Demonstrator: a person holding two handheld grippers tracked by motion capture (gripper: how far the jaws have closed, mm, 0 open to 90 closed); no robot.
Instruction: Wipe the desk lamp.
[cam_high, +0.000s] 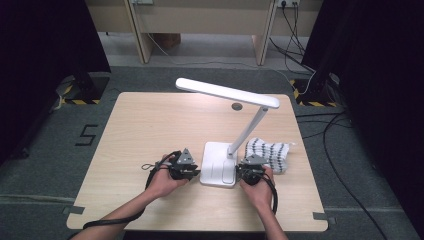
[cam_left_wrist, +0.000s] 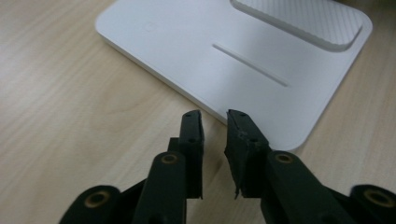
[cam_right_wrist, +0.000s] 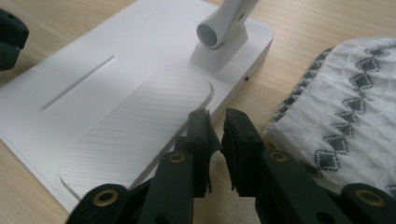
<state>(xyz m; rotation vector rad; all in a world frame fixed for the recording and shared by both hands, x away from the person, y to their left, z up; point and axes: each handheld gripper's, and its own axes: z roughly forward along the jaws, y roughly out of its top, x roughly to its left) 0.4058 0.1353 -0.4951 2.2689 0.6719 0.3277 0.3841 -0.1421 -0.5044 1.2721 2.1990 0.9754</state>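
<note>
The desk lamp stands on the worktop, toward the near edge and right of centre. Its flat white base lies level on the wood. A slanted stem rises from the rear right corner of the base and carries a long white head that extends back and to the left above the worktop.

The left gripper sits at the left edge of the base, held in the person's left hand. In the left gripper view, its jaws stand slightly apart with a narrow gap between them; the tips are at the near edge of the base, and nothing is between them.

The right gripper sits at the right edge of the base, held in the right hand. In the right gripper view, its jaws are also slightly apart, tips just over the edge of the base beside the ribbed pad, clamping nothing.

A patterned cloth, white with dark diamond rows, lies folded just right of the base and beyond the right gripper.
</note>
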